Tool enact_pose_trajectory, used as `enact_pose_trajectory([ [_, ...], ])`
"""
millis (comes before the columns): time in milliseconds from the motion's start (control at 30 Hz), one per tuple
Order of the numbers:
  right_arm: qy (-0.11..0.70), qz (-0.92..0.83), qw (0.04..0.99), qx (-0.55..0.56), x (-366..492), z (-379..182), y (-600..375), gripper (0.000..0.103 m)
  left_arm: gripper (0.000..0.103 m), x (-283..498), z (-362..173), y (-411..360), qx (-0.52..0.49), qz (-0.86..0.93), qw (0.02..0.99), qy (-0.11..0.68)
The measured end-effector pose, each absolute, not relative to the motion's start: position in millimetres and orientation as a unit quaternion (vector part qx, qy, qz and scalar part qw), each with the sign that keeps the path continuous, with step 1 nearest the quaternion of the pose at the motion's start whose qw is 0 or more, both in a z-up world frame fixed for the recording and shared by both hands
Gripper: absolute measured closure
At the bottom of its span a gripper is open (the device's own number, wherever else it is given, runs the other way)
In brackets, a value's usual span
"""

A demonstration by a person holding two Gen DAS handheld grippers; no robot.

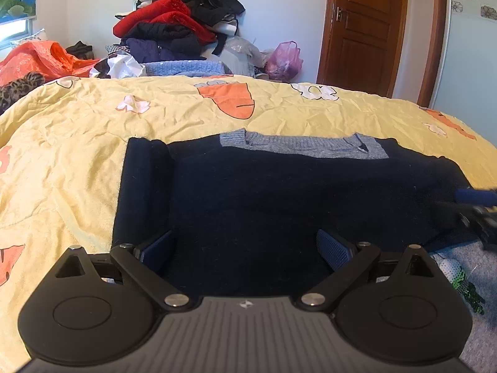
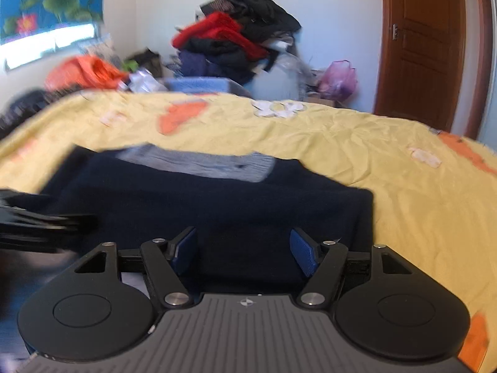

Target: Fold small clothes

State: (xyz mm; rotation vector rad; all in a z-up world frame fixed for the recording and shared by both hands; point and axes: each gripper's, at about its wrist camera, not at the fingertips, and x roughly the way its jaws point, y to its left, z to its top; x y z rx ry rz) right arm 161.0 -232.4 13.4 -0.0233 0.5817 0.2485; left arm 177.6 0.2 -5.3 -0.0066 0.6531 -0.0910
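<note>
Navy knit, a small sweater [image 1: 279, 199] with a grey-blue collar [image 1: 304, 144], lies flat on the yellow bedspread [image 1: 77, 143] near the bed's front edge. In the left wrist view its left side is folded inward into a narrow band [image 1: 141, 186], and the collar points toward the far edge. The left gripper [image 1: 245, 248] hangs just above the garment's near part with its jaws spread wide; the blue pads [image 1: 334, 250] have only cloth showing below them and nothing pinched between them. At the right edge of this view the right gripper [image 1: 478, 208] shows as a blur over the sweater's right side. A grey cloth [image 1: 466, 276] with green sequins lies at the front right. Beyond the far edge of the bed stand a pile of clothes [image 1: 177, 28], an orange bag [image 1: 43, 59], a pink bag [image 1: 284, 59] and a brown door [image 1: 366, 28].

In the right wrist view, which is smeared, the right gripper [image 2: 243, 253] sits above the sweater [image 2: 217, 205] near its right border, jaws parted to a middling width, with nothing between the pads [image 2: 303, 256]. Whether they touch the fabric cannot be told. The left gripper [image 2: 40, 223] appears as a dark blur at the left edge. The collar [image 2: 202, 161] again faces the far edge, with bedspread [image 2: 403, 171] bare to the right.
</note>
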Motion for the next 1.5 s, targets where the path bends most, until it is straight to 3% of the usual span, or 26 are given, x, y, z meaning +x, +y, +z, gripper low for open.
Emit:
enact_pose_trajectory([
  [167, 0.301, 0.113, 0.946, -0.029, 150.0, -2.1, -231.0, 0.028, 0.004, 178.0, -4.7, -0.6, -0.001, -0.043, 0.946, 0.320],
  [333, 0.310, 0.115, 0.943, -0.033, 154.3, -5.6, -226.4, 0.012, 0.003, 178.8, -4.6, -1.4, 0.002, -0.041, 0.946, 0.321],
  [500, 0.316, 0.117, 0.941, -0.046, 155.3, -6.6, -221.8, 0.008, 0.001, 179.9, -1.5, -2.7, 0.013, -0.038, 0.944, 0.328],
  [700, 0.320, 0.115, 0.939, -0.056, 155.8, -7.1, -218.5, 0.001, 0.001, 128.6, 6.8, -14.3, 0.028, -0.049, 0.938, 0.342],
  [933, 0.318, 0.102, 0.940, -0.067, 150.9, -5.7, -216.0, 0.001, 0.000, 106.8, -5.9, -10.4, 0.027, -0.068, 0.935, 0.347],
  [1267, 0.330, 0.087, 0.939, -0.034, 62.7, -7.0, -236.2, 0.000, 0.000, 106.8, -6.7, -15.3, 0.030, -0.066, 0.936, 0.345],
  [1500, 0.331, 0.082, 0.939, -0.034, 63.3, -8.2, -235.8, 0.000, 0.000, 78.6, -2.9, -11.6, 0.036, -0.033, 0.934, 0.353],
])
